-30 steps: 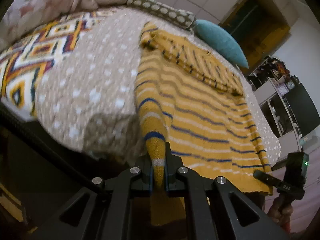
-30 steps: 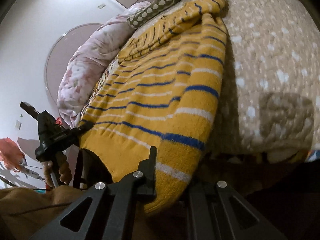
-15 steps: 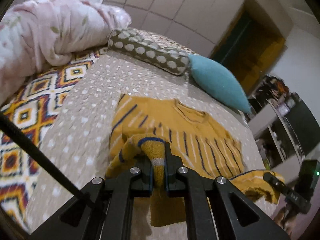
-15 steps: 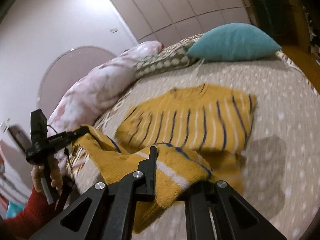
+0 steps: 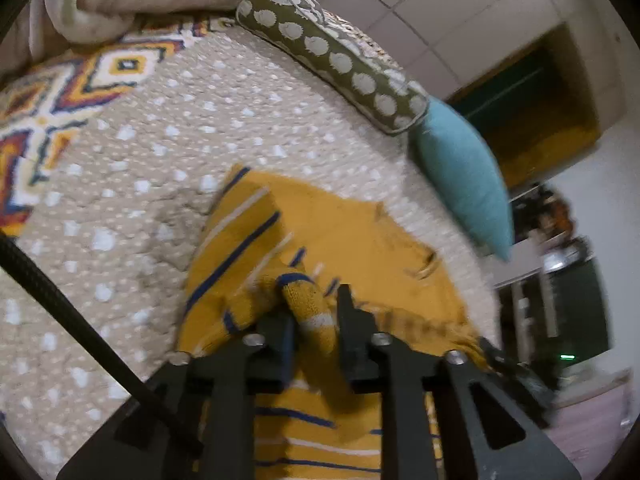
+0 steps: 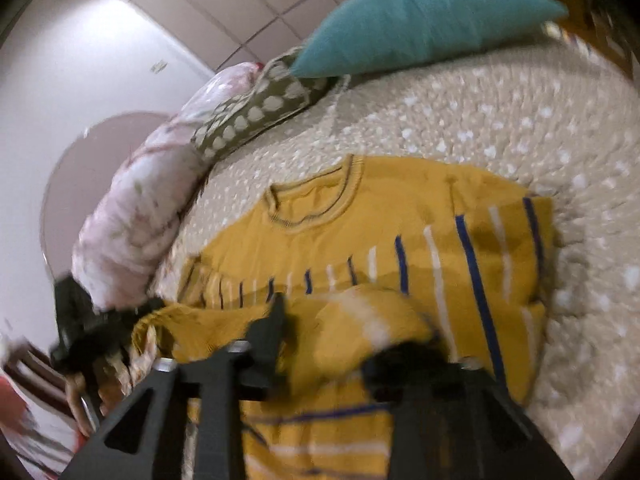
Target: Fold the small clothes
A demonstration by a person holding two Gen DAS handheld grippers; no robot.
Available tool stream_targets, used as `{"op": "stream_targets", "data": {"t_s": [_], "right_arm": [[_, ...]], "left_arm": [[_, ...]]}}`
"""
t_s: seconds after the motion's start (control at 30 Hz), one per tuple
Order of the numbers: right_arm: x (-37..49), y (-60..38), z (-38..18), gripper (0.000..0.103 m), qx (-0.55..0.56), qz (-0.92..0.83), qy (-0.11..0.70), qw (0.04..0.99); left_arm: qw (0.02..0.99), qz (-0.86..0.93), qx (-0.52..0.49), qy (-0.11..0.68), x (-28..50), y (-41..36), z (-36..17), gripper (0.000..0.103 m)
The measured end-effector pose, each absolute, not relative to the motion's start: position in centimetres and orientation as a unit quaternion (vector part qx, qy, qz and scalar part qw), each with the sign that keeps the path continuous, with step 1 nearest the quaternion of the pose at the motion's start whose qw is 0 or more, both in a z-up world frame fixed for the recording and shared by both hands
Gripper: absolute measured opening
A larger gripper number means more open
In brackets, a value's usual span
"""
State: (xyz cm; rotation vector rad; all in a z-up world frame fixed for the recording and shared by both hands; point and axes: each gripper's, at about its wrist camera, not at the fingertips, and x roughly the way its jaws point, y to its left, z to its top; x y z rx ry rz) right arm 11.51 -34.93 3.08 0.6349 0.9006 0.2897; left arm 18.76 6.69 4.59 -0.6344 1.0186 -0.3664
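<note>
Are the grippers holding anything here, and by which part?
Both hold the yellow striped sweater: the left gripper and the right gripper each pinch a corner of its bottom hem.

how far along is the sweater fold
Done: the yellow striped sweater lies on the bed, its sides apparently folded in, collar toward the pillows. In hand: the left gripper and right gripper each pinch the hem end, carried over the body. Left: lay it down near the collar, release and smooth.
</note>
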Motion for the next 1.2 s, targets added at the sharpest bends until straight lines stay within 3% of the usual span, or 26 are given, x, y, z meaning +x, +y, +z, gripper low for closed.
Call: {"op": "stream_targets", "data": {"t_s": [0.1, 0.17, 0.23, 0.27, 0.5, 0.77, 0.8, 0.87, 0.93, 1.0, 1.2], "right_arm": [[13.4, -36.5, 2.1, 0.064, 0.353, 0.132, 0.413, 0.829], [14.4, -37.2, 1.8, 0.066, 0.372, 0.122, 0.407, 0.825], [15.3, -37.4, 1.7, 0.066, 0.378, 0.114, 0.407, 0.824], [15.5, -37.4, 1.8, 0.067, 0.376, 0.111, 0.406, 0.825], [15.6, -36.6, 4.4, 0.068, 0.331, 0.088, 0.391, 0.854], [14.3, -27.1, 7.2, 0.068, 0.224, 0.145, 0.421, 0.867], [14.3, -25.8, 7.2, 0.068, 0.216, 0.157, 0.426, 0.865], [14.5, -22.2, 7.3, 0.068, 0.195, 0.189, 0.437, 0.858], [15.0, -19.3, 7.1, 0.068, 0.177, 0.206, 0.445, 0.853], [15.9, -16.1, 6.7, 0.068, 0.158, 0.218, 0.454, 0.849], [20.2, -10.4, 3.8, 0.068, 0.156, 0.193, 0.493, 0.834]], "left_arm": [[0.802, -0.189, -0.327, 0.463, 19.3, 7.5, 5.0, 0.037], [0.801, -0.195, -0.334, 0.458, 19.4, 7.8, 5.3, 0.041], [0.818, -0.182, -0.335, 0.432, 19.0, 8.6, 6.1, 0.063], [0.824, -0.175, -0.335, 0.422, 18.9, 9.1, 6.6, 0.067], [0.855, -0.140, -0.306, 0.394, 16.2, 11.2, 8.4, 0.070], [0.880, -0.089, -0.212, 0.415, 11.4, 10.2, 4.6, 0.070], [0.886, -0.082, -0.190, 0.416, 11.1, 9.9, 4.1, 0.070], [0.891, -0.081, -0.167, 0.415, 10.8, 9.5, 3.5, 0.058], [0.889, -0.087, -0.150, 0.423, 10.7, 9.4, 2.6, 0.023], [0.885, -0.100, -0.156, 0.427, 10.5, 9.6, 1.7, 0.018], [0.879, -0.124, -0.162, 0.432, 10.4, 10.0, 0.5, 0.018]]}}
